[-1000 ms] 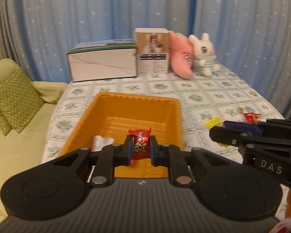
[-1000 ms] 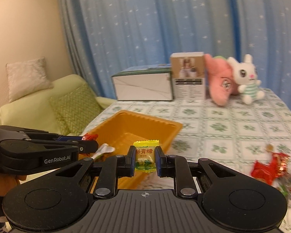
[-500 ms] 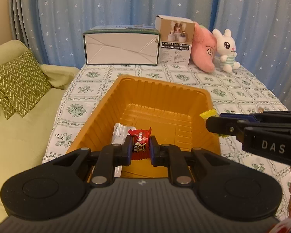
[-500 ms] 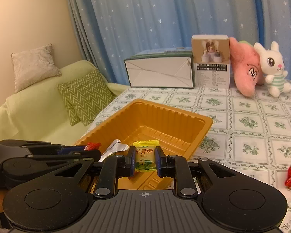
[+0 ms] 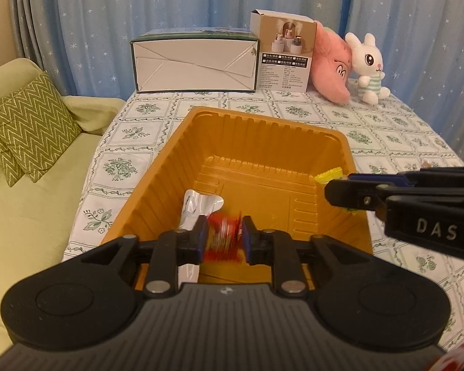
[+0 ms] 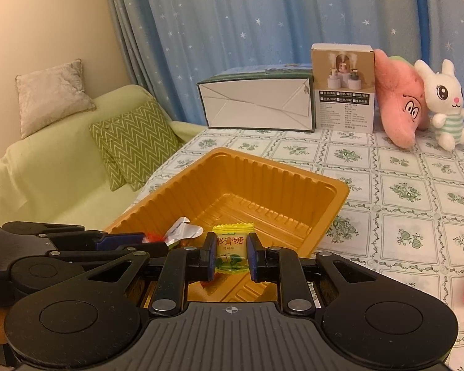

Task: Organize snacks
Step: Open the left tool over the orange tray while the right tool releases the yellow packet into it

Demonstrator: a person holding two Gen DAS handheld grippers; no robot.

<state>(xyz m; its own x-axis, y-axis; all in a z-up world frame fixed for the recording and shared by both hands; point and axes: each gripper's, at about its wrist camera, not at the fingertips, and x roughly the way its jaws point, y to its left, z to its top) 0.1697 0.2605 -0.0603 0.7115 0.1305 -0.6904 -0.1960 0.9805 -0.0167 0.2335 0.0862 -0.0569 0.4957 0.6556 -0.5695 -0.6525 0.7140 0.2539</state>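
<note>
Left gripper [image 5: 222, 241], bottom centre, over the orange tray [image 5: 176, 151], jaws just been opening, blurred red candy [image 5: 222, 238] between them, loose. Right gripper [image 6: 231, 255], bottom centre, clamped tight on a yellow candy [image 6: 231, 247] above the tray's near edge. White wrapper [image 5: 198, 205] lying inside the tray

The orange tray [image 5: 250, 142] lies mostly bare inside, only a white wrapper [image 5: 198, 207] near its front wall.

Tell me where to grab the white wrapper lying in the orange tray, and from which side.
Pinch the white wrapper by its crinkled end that seems lifted off the floor of the orange tray, coming from above on the tray's open middle side; its other side lies close against the ribbed side wall.
</note>
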